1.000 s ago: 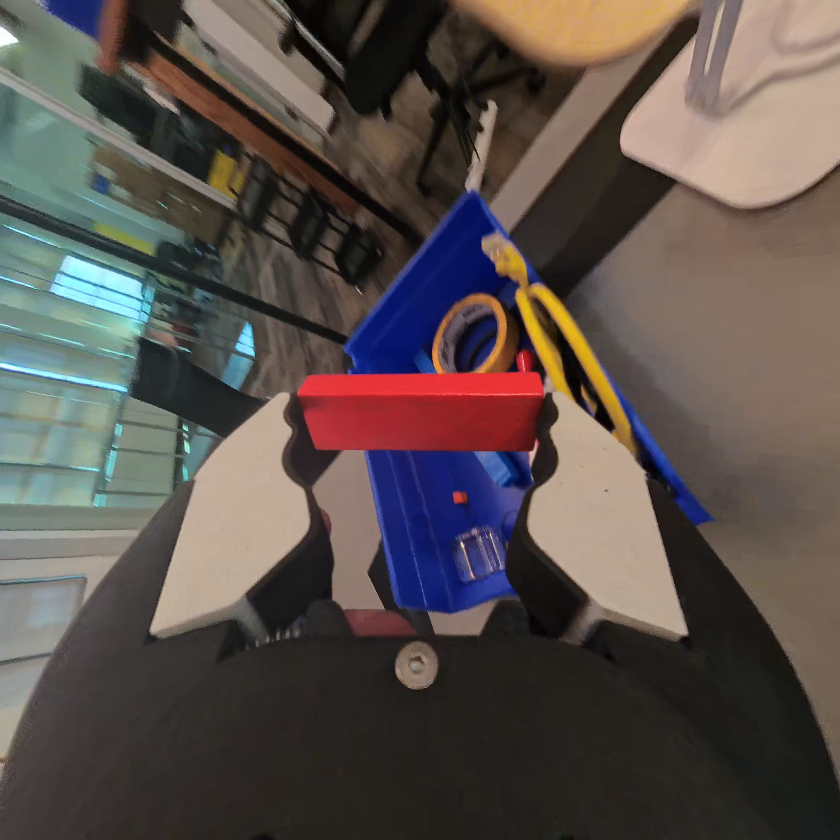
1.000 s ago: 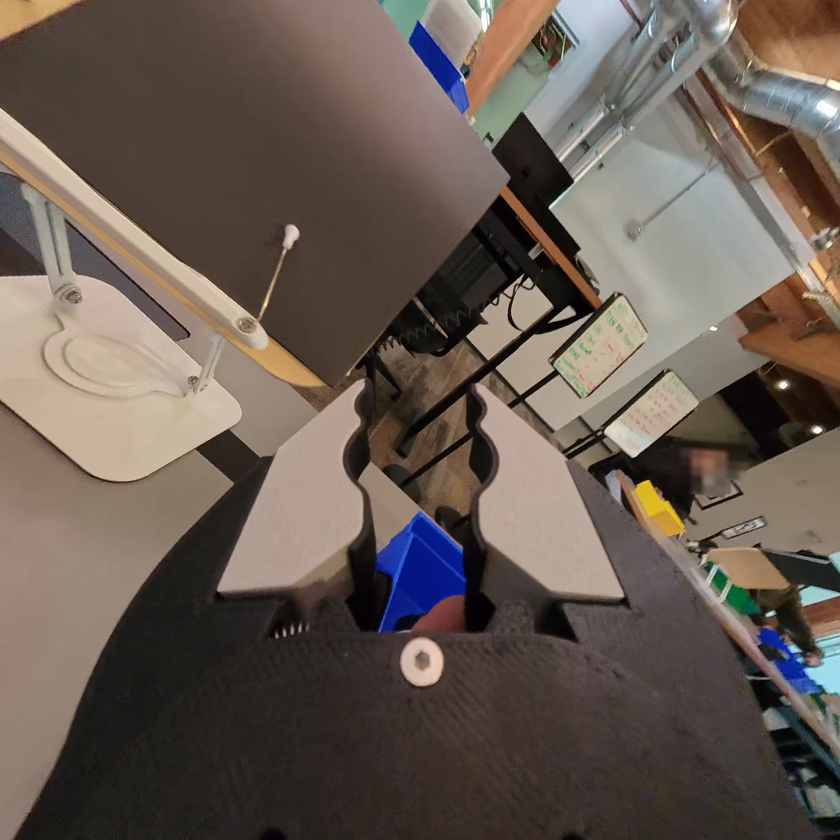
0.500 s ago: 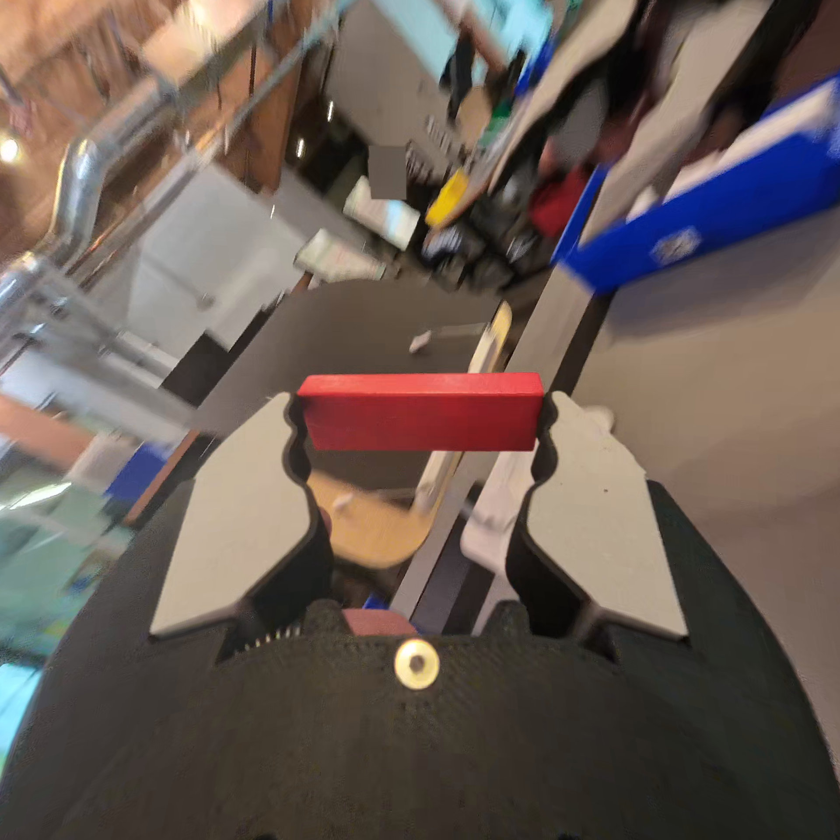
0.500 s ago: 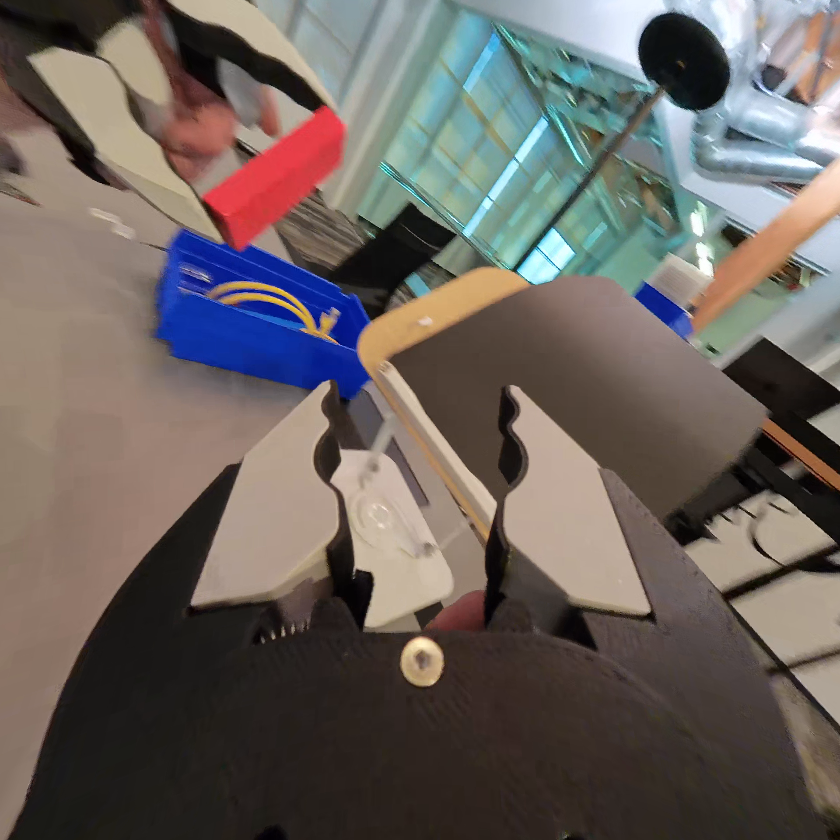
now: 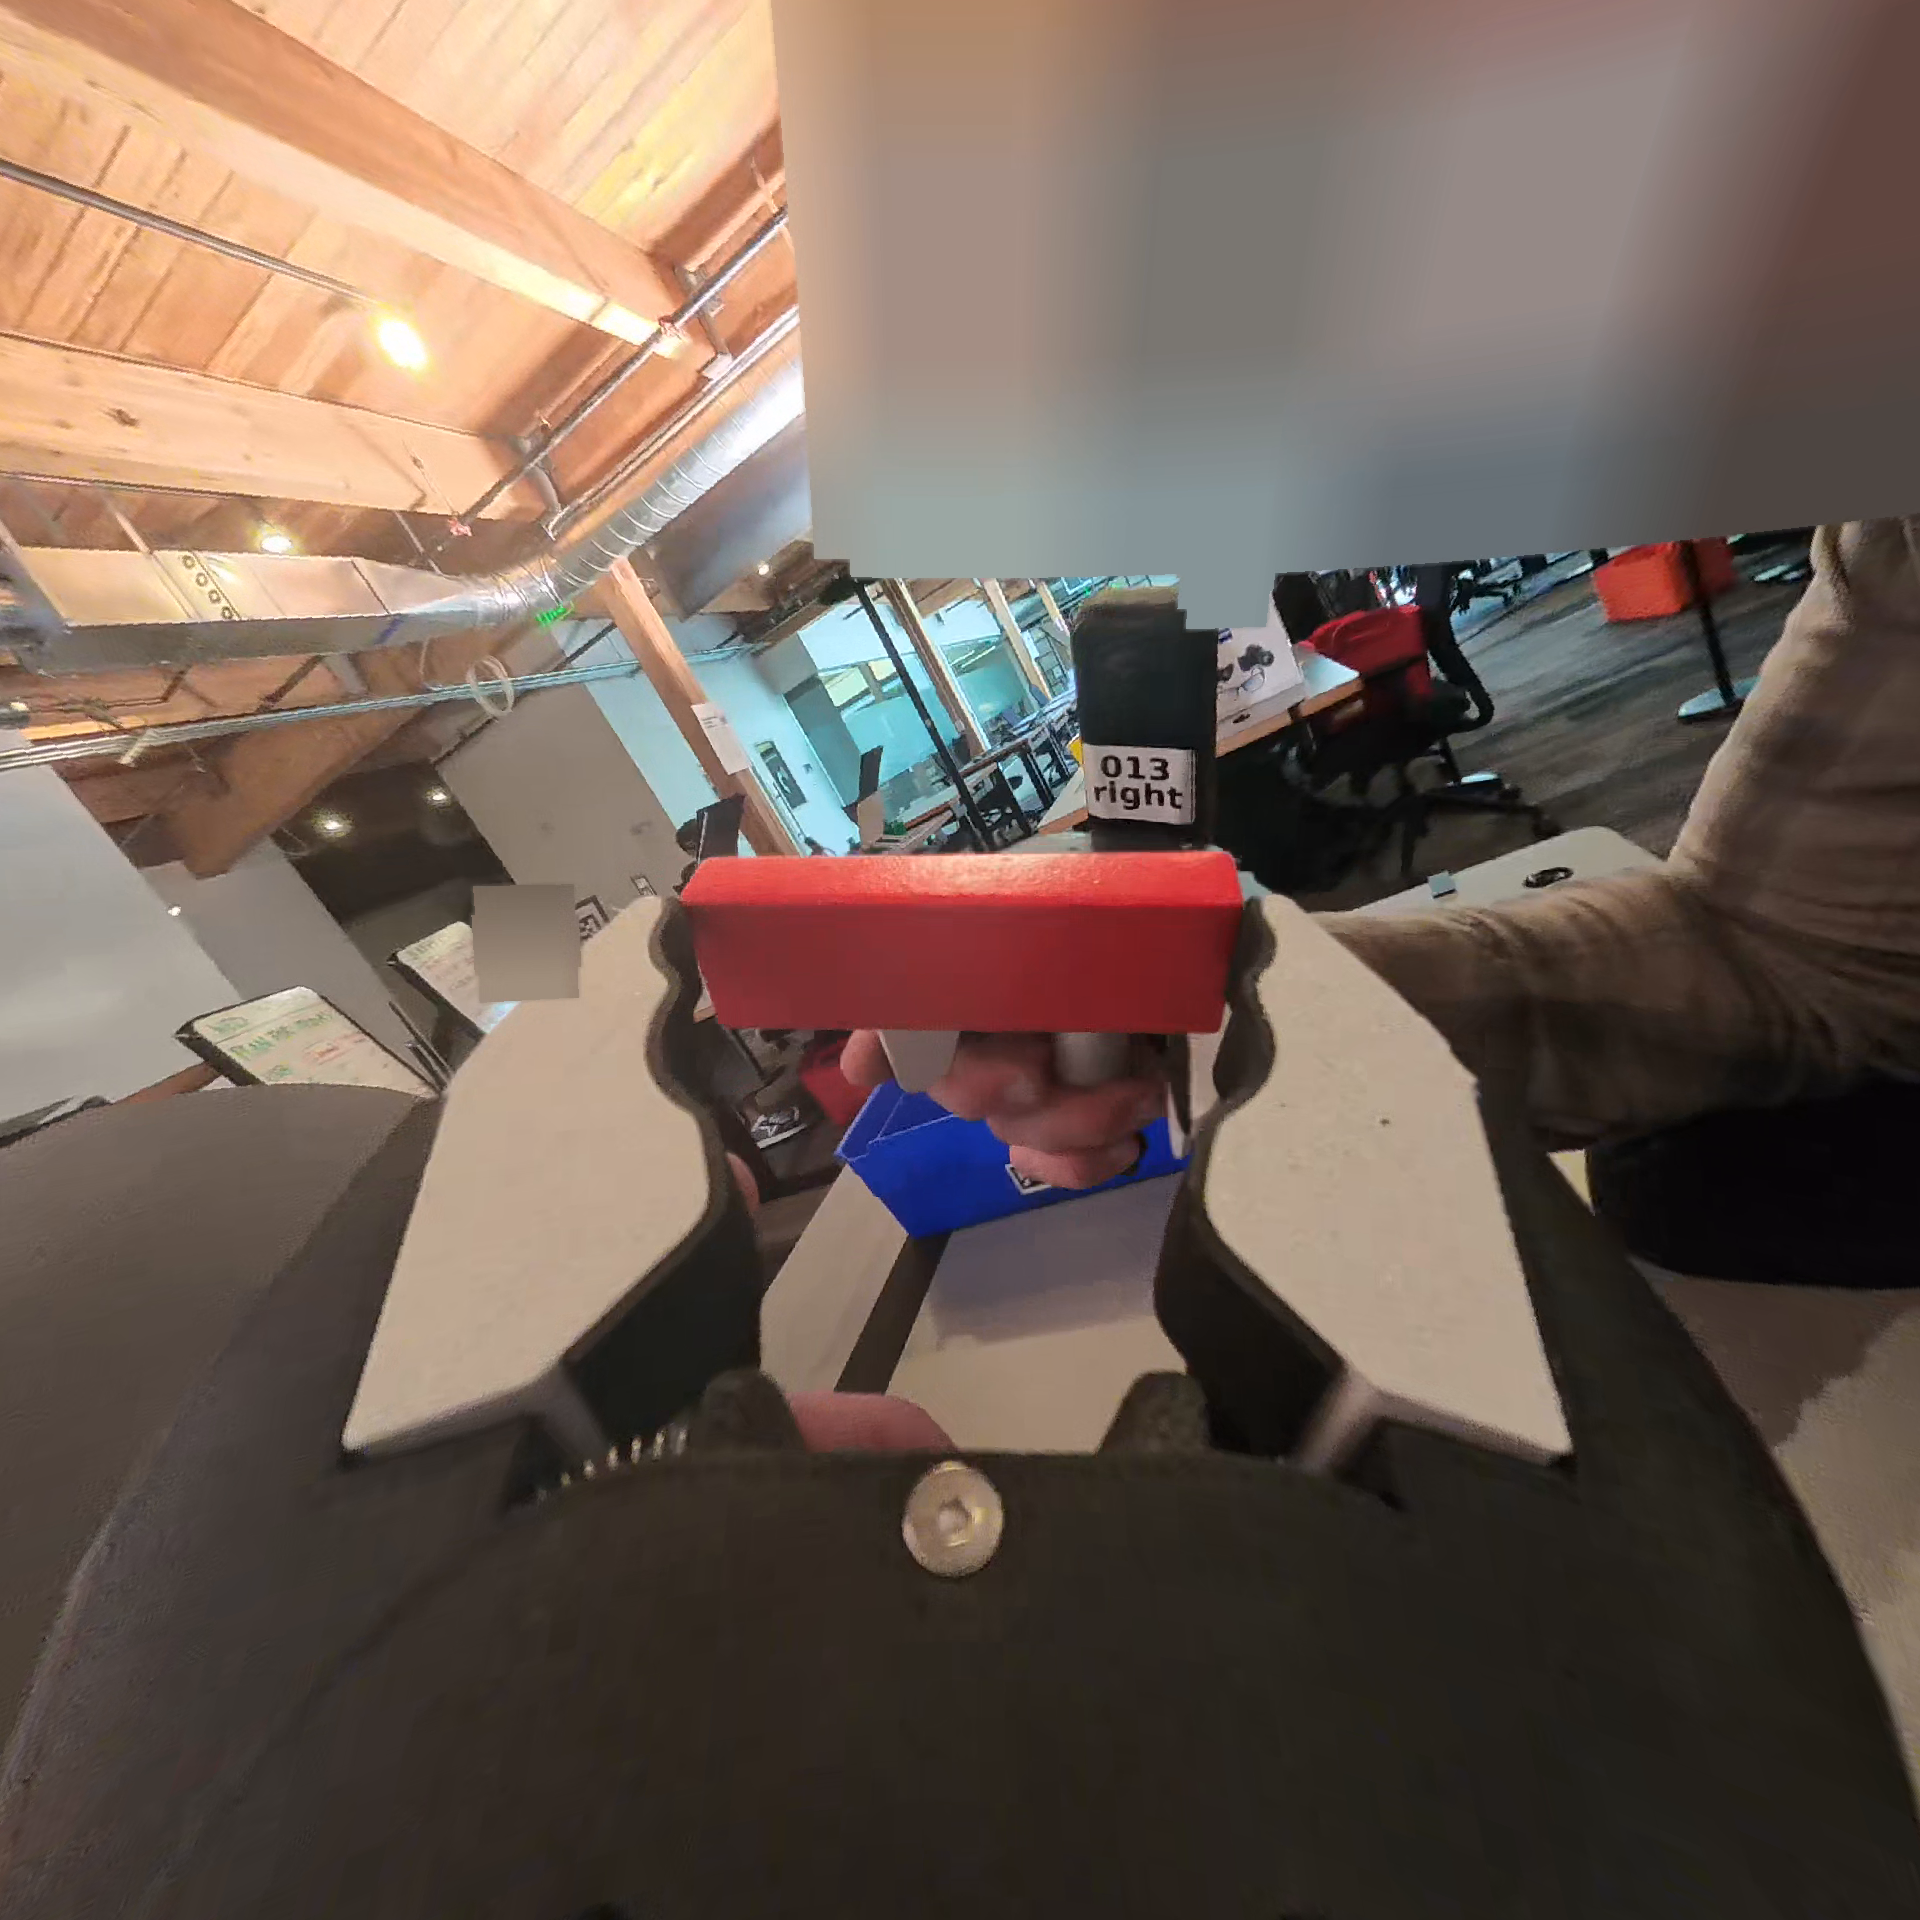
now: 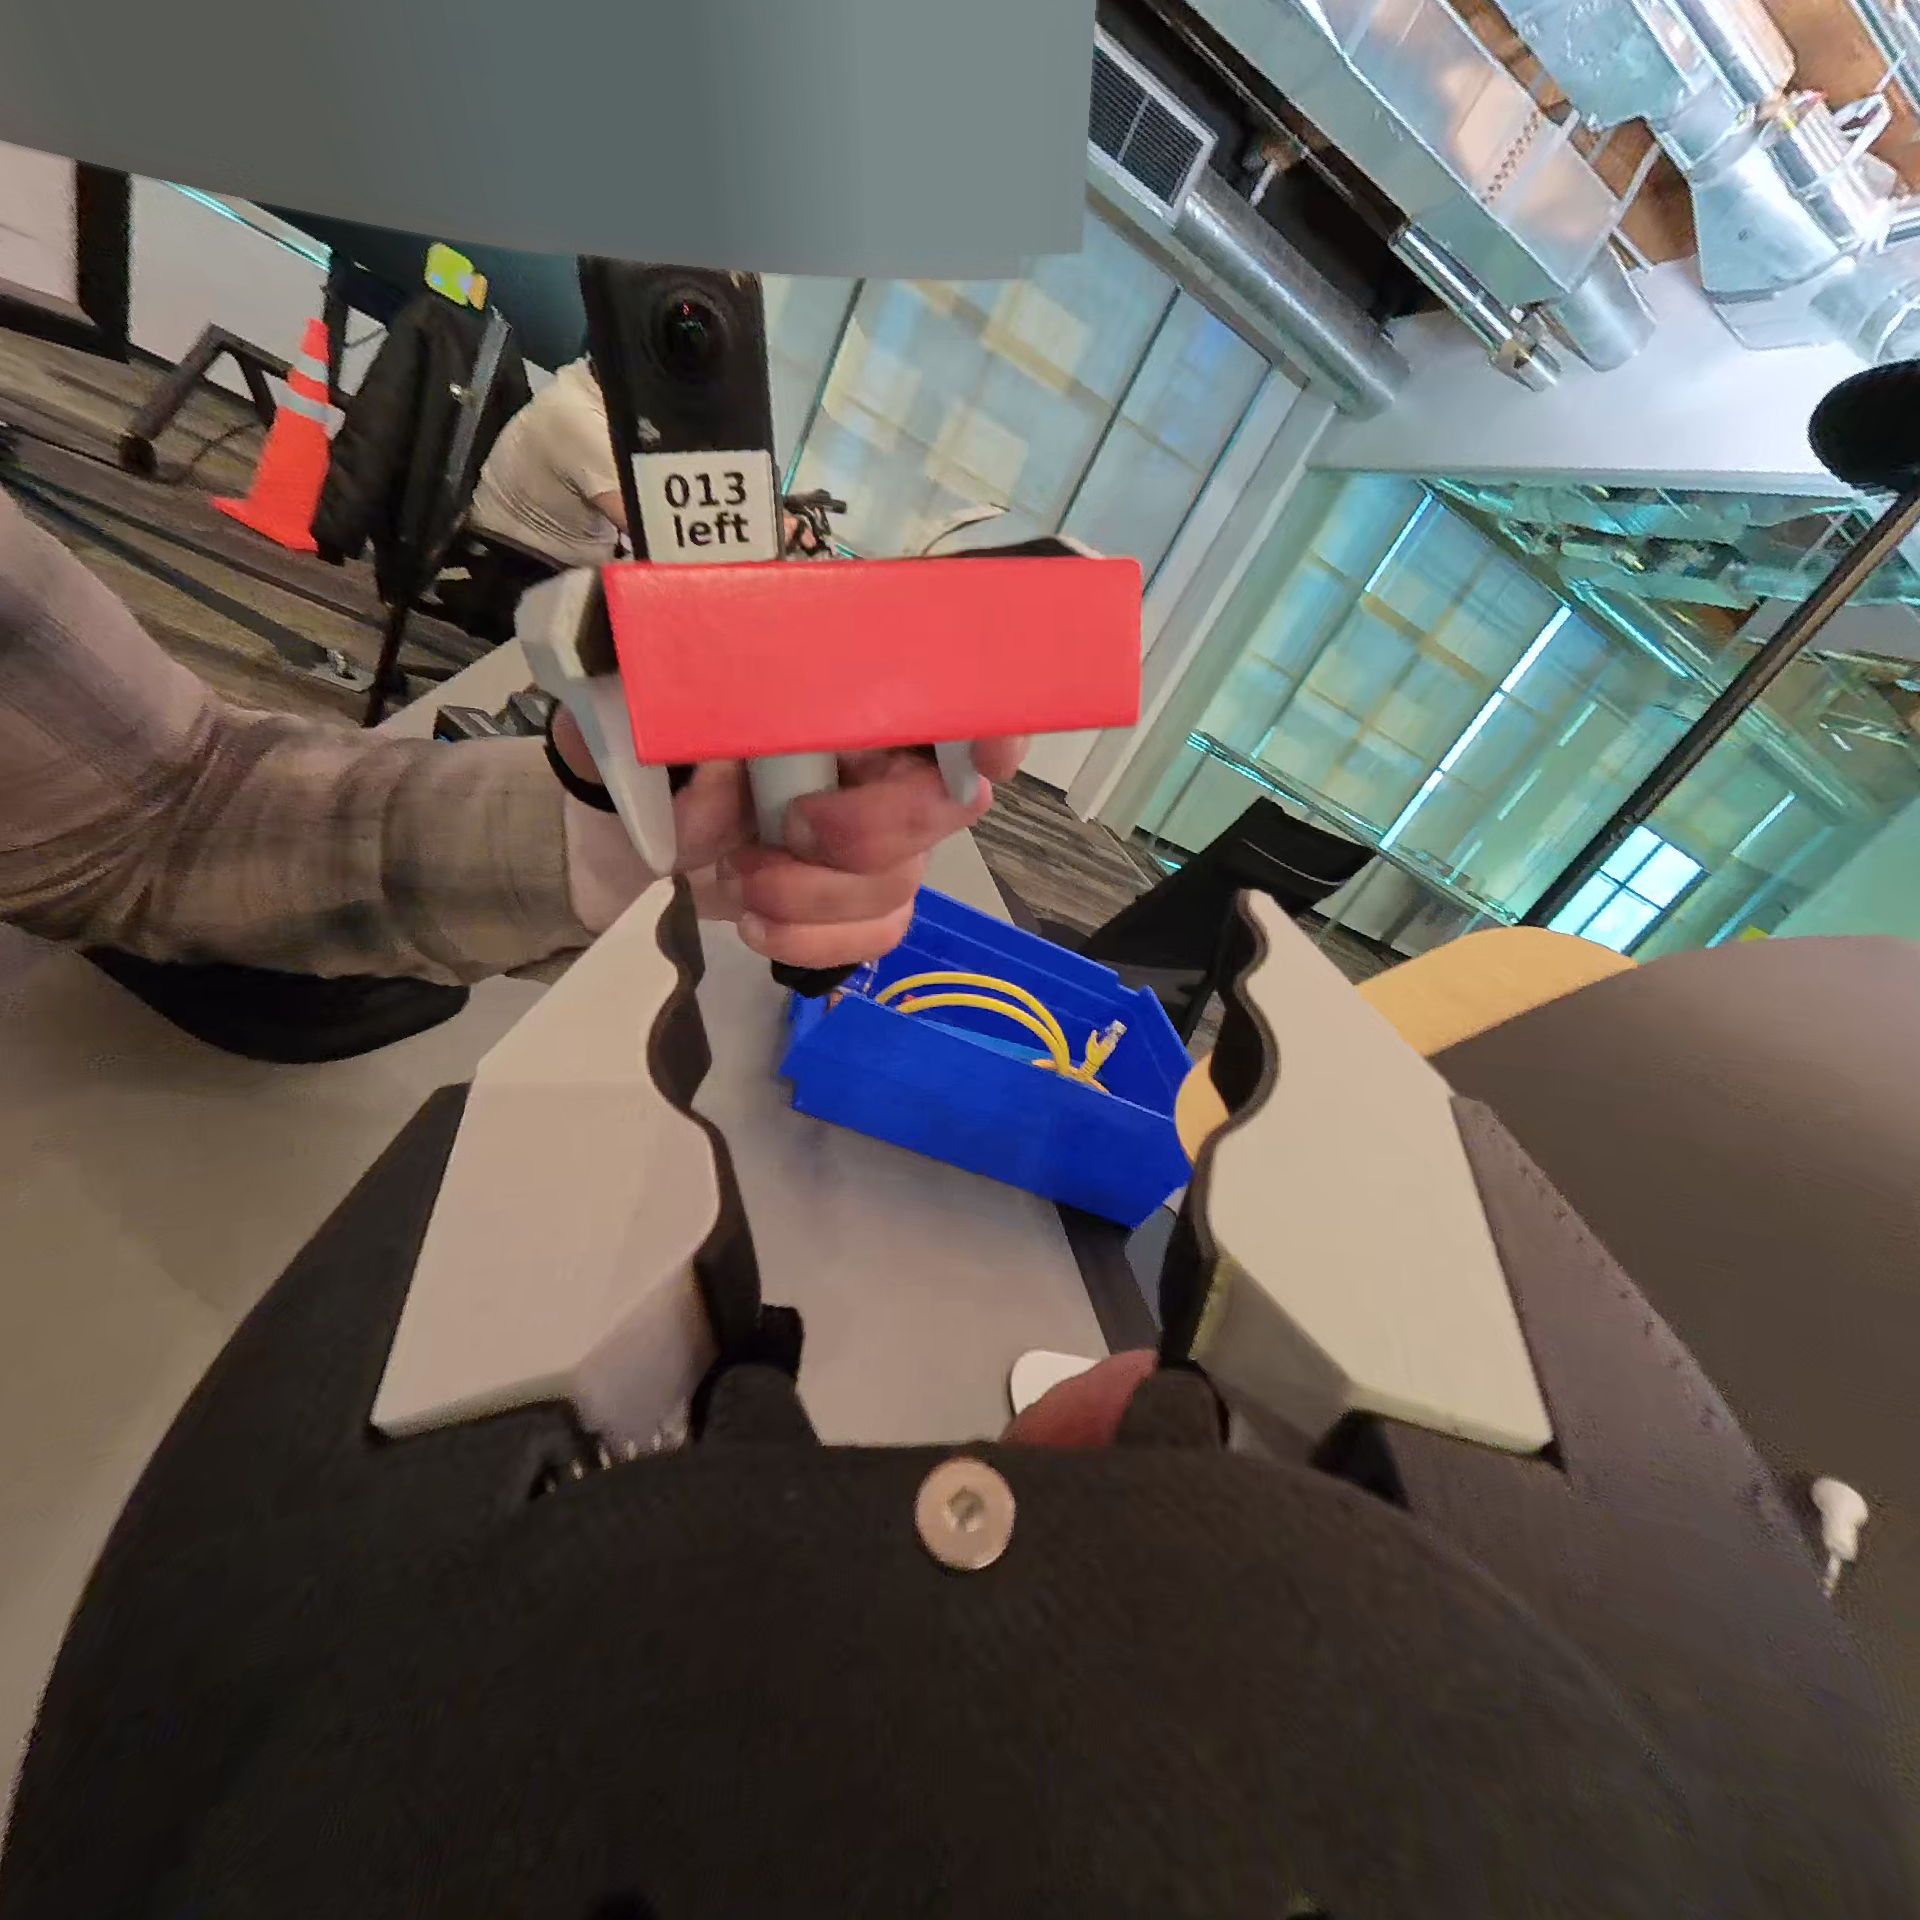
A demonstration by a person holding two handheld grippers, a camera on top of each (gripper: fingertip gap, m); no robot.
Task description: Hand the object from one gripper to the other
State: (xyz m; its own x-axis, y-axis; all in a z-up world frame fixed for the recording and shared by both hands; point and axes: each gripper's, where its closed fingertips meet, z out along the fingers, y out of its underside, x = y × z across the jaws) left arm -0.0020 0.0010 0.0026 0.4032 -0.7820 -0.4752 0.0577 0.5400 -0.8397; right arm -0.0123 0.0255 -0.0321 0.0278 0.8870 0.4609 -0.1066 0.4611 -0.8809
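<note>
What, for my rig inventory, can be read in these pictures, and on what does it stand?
White label on the black post behind the red block: legible, but I don't repeat writing.
Second white label below a camera lens, right wrist view: likewise.
Whiteboard: too small to read.
Sticker on the blue bin: mostly hidden.

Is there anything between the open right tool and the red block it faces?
No. In the right wrist view the right tool has open air ahead up to the red block; the blue bin sits lower, behind.
</note>
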